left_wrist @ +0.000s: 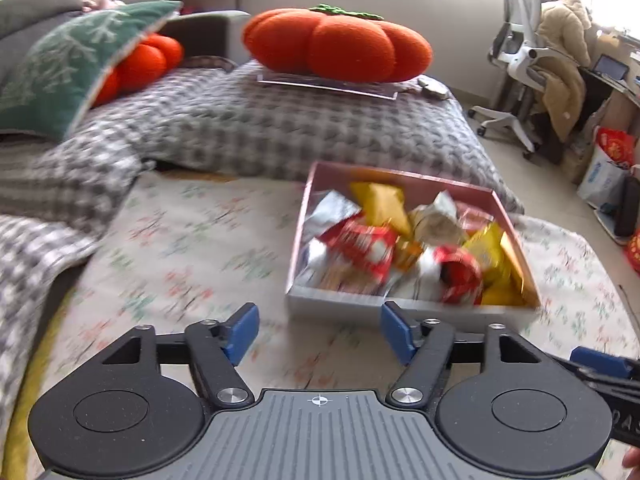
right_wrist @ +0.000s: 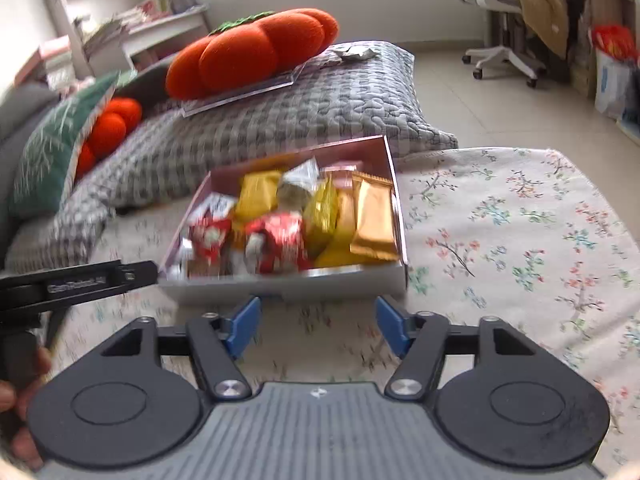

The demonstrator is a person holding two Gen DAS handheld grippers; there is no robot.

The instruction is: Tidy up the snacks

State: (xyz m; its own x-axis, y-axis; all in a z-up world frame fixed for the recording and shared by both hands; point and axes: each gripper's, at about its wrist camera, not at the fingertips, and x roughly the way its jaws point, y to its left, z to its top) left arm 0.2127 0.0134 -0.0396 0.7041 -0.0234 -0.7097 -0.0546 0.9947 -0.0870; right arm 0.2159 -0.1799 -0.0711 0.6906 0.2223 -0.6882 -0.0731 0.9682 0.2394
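Observation:
A shallow pink box (left_wrist: 408, 307) sits on the floral sheet, filled with several snack packets (left_wrist: 384, 208) in red, yellow, silver and orange. It also shows in the right wrist view (right_wrist: 280, 286) with its packets (right_wrist: 276, 240). My left gripper (left_wrist: 318, 332) is open and empty, just short of the box's near wall. My right gripper (right_wrist: 316, 326) is open and empty, also just in front of the near wall. The left gripper's body (right_wrist: 80, 278) shows at the left of the right wrist view.
A grey checked quilt (left_wrist: 280, 120) lies behind the box with an orange pumpkin cushion (left_wrist: 340, 46) on a clear sheet. A green pillow (left_wrist: 68, 64) is at the left. An office chair (left_wrist: 520, 60) and bags (left_wrist: 612, 164) stand on the floor at the right.

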